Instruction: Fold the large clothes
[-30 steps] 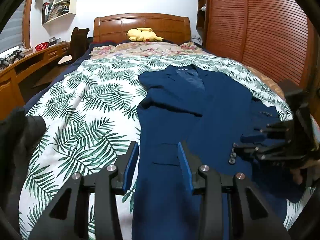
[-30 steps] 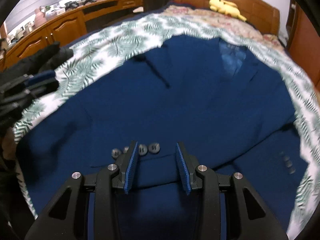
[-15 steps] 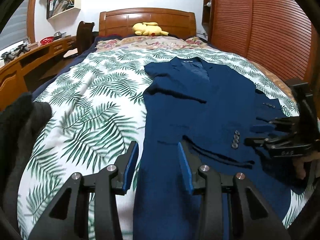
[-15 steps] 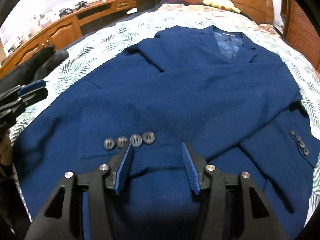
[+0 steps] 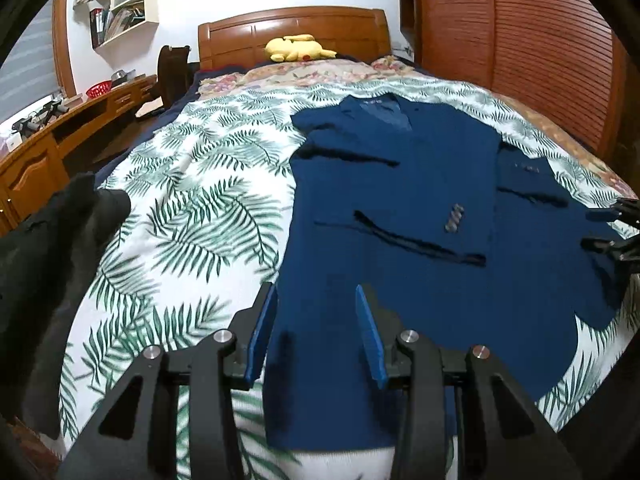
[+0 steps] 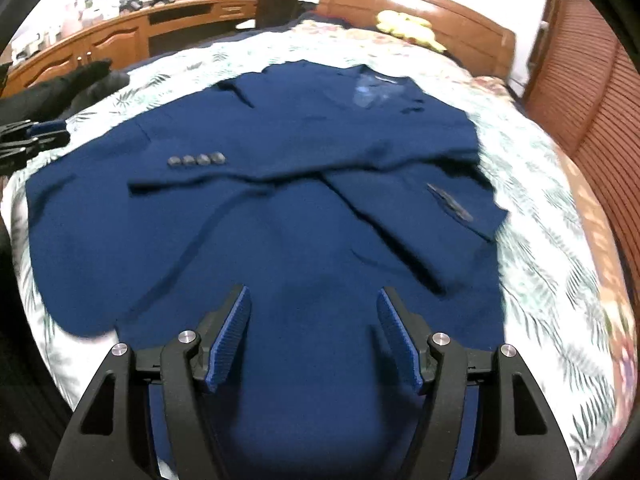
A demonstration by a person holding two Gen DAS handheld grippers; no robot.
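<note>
Navy blazer lies face-up, both sleeves folded across its front.

Both wrist views look steeply down, close over the same jacket toward the headboard.

From here nothing can be read. The navy jacket has a small label inside its collar, but the lettering is too tiny and blurred. The books on the wall shelf show no legible titles.
</note>
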